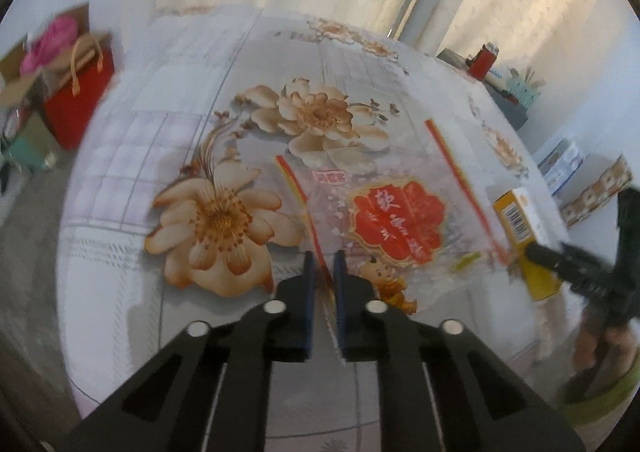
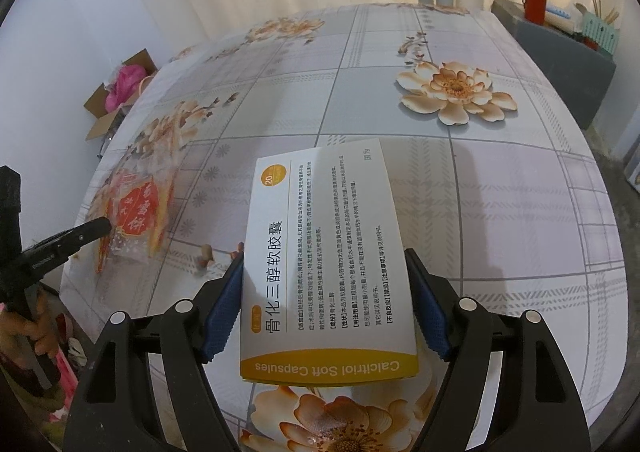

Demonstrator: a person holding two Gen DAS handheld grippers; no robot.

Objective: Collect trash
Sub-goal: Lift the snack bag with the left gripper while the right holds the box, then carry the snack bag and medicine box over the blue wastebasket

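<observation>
Left tool (image 1: 323,264) was nearly closed, its two blue pads pinching the near red-striped edge of a clear plastic wrapper (image 1: 384,220). From that pinched edge the wrapper spread away across the flowered worktop (image 1: 168,140), its red scalloped label with pale characters lying just beyond the tool's tips and a little to their right. In the right wrist view the same wrapper (image 2: 136,208) looked crumpled, and the left tool (image 2: 94,230) met it at its near corner.

Right tool (image 2: 324,292) was clamped on a medicine box (image 2: 324,252), white with a yellow band and printed "Calcitriol Soft Capsules". Its blue pads (image 2: 224,312) pressed the box's two long sides near the yellow end, and the box stuck out forward between the fingers over the worktop (image 2: 500,212); whether the far end touched the cloth could not be told. Seen from the left wrist camera, the box (image 1: 520,228) stood just past the wrapper's right-hand red stripe, with the right tool (image 1: 538,252) gripping its lower yellow part.

Measured from the wrapper, a red gift bag (image 1: 80,100) sat off the worktop's far left edge, beside an open cardboard carton (image 1: 24,72) holding something pink. Far to the wrapper's right, beyond the worktop's corner, a dark cabinet (image 2: 560,64) carried a red container (image 2: 535,2) and a pale green holder (image 2: 598,30) with sticks in it.
</observation>
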